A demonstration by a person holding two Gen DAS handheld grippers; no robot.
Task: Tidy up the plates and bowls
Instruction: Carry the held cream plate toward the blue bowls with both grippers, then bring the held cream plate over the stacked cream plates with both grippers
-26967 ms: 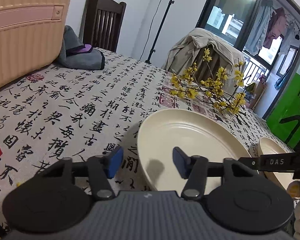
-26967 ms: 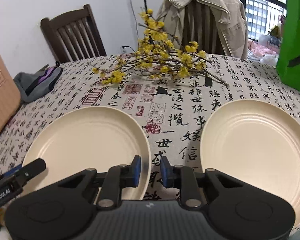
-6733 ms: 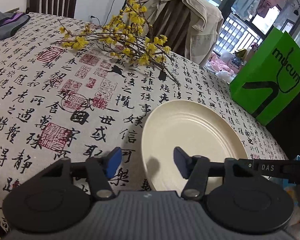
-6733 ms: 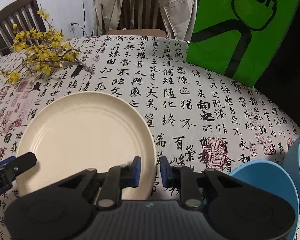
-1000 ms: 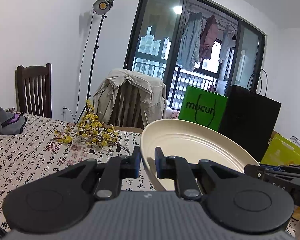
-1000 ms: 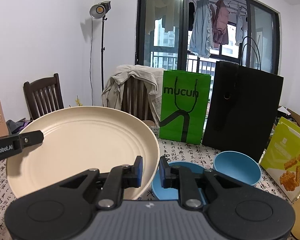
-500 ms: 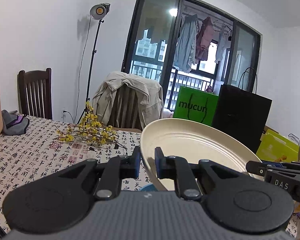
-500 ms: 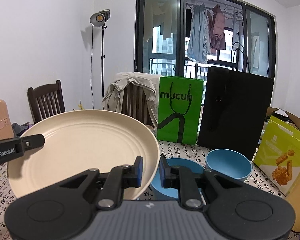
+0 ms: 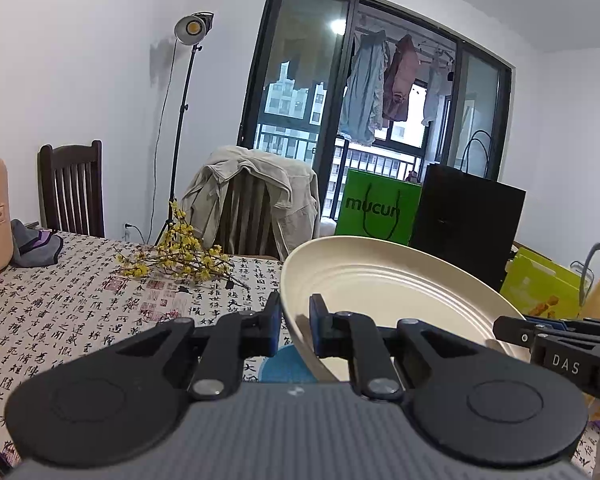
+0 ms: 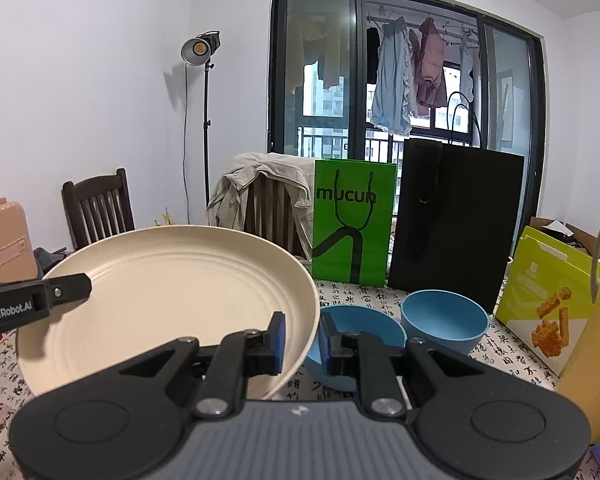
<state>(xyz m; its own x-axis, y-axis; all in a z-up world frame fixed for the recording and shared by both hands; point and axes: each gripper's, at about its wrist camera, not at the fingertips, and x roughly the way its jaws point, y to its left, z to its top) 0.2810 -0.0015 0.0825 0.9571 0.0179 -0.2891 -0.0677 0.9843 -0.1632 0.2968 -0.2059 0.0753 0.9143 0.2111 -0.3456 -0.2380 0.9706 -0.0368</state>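
Plate [image 10: 160,292] rim pinched both sides, above bowls [image 10: 444,320]

White walls [image 9: 80,60], dark-framed window [image 10: 400,80], wooden chair [image 9: 74,190]

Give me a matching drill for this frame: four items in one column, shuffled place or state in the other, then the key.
Items
1. round cream ridged plate
2. two blue plastic bowls
3. beige jacket
4. green paper bag marked mucun

Places or states
A. draped over a chair back
B. standing upright beside a tall black paper bag
C. lifted off the table, rim clamped on both sides by the left gripper and right gripper
D. resting side by side on the calligraphy-print tablecloth

Pairs: 1-C, 2-D, 3-A, 4-B
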